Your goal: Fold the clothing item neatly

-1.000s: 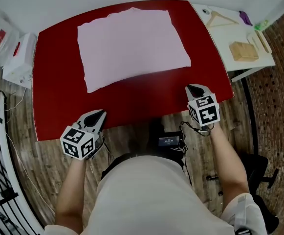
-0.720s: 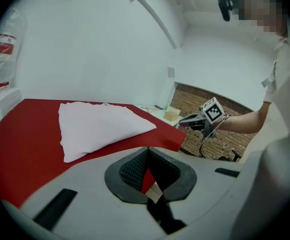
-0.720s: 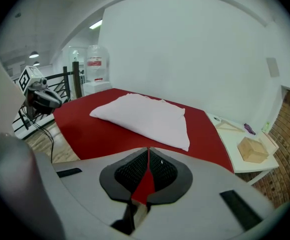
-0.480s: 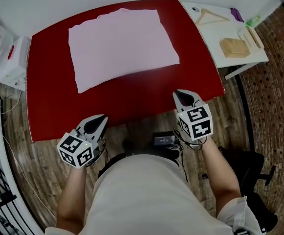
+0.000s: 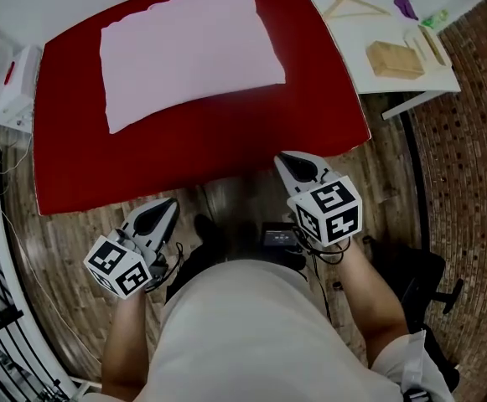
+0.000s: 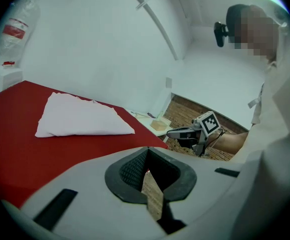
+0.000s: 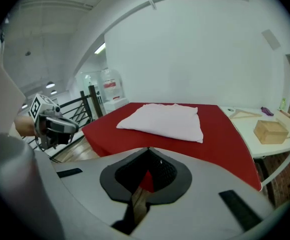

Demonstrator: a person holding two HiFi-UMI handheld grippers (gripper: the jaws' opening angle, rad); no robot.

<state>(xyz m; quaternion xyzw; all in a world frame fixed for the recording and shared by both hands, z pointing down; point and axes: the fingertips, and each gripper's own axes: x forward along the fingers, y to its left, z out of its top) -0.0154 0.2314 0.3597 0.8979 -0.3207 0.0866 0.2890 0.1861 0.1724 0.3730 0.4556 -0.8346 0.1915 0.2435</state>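
Head view, soft pink cloth (image 5: pixel 189 53) folded rectangular on smooth red table (image 5: pixel 201 151), left gripper (image 5: pixel 168 206) and right gripper (image 5: pixel 285 159) fingers together

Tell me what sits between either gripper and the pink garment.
Nothing visible. Only bare red table separates the pink garment from the right gripper and left gripper, both shut and empty off its near edge.
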